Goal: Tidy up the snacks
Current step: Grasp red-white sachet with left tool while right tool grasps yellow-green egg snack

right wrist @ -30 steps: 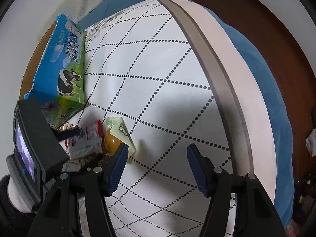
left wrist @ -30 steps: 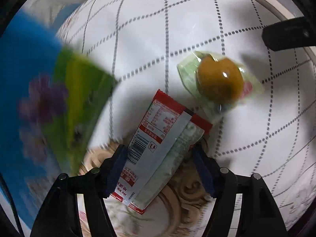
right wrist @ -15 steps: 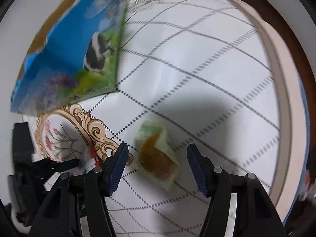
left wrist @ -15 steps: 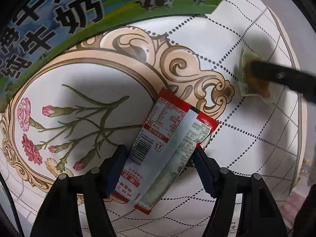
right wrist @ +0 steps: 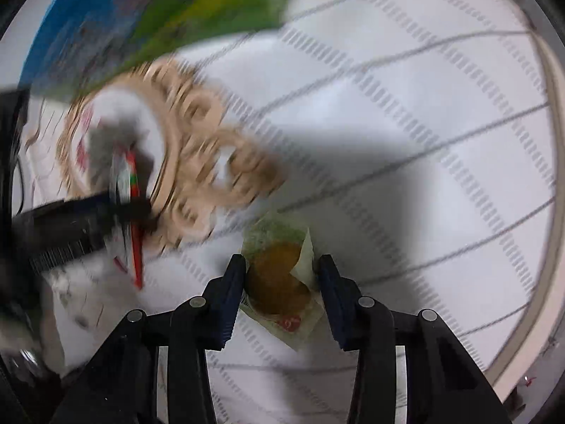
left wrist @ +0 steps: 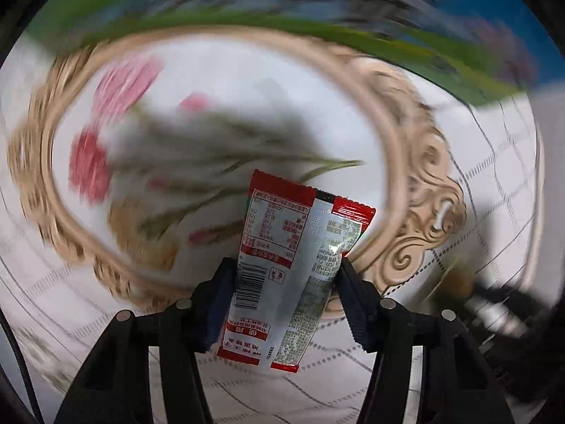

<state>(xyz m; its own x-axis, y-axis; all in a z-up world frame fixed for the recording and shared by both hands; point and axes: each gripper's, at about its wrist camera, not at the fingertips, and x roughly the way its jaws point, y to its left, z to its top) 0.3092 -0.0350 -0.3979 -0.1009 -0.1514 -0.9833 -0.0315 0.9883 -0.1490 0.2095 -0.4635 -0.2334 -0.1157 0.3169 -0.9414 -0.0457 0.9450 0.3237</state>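
My left gripper (left wrist: 282,286) is shut on a red and silver snack packet (left wrist: 293,247) and holds it above the flower print of the tablecloth. It also shows blurred in the right wrist view (right wrist: 129,190). My right gripper (right wrist: 281,282) has its jaws on both sides of a wrapped brown pastry (right wrist: 279,279) in a green and clear wrapper, touching it or nearly so. Whether the pastry rests on the cloth I cannot tell. The pastry shows as a brown blur in the left wrist view (left wrist: 457,281).
A blue and green milk carton box lies at the far side of the cloth (left wrist: 317,10), also in the right wrist view (right wrist: 148,17). The white dotted-grid tablecloth (right wrist: 423,106) has a beige scroll frame (left wrist: 423,190). The cloth's beige border (right wrist: 556,81) runs along the right.
My right gripper has moved onto the pastry and narrowed around it. My left gripper has swung with the packet over the flower print; both views are blurred from motion.
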